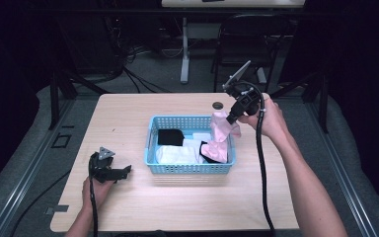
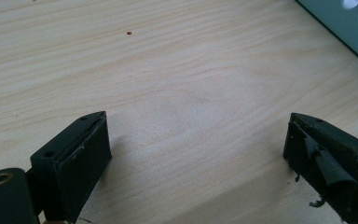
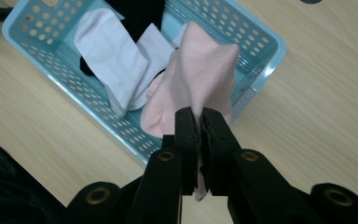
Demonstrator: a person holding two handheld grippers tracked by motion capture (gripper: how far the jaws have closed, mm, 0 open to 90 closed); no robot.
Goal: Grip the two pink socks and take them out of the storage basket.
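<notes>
So from my end, my right gripper (image 1: pixel 231 117) is clamped tight on a pale pink fabric sock (image 1: pixel 220 129), jaws pinching the cloth right at its top edge, and the sock is dangling over the right end of the light blue perforated plastic basket (image 1: pixel 150 143), its lower part hanging down inside. In the right gripper view the pink sock (image 3: pixel 196 84) spreads out from between my jaws with the basket (image 3: pixel 261 42) straight below it. Down in that basket there's a white sock (image 3: pixel 109 56) lying across the middle and some black fabric (image 1: pixel 170 137) toward the far left corner, plus another dark piece (image 1: pixel 211 152) under the pink one. My left gripper (image 1: pixel 121 172) sits on the light wooden table (image 1: pixel 128 113) just left of the basket's near left corner, jaws spread wide apart with nothing between them, just bare wood (image 2: pixel 191 116).
</notes>
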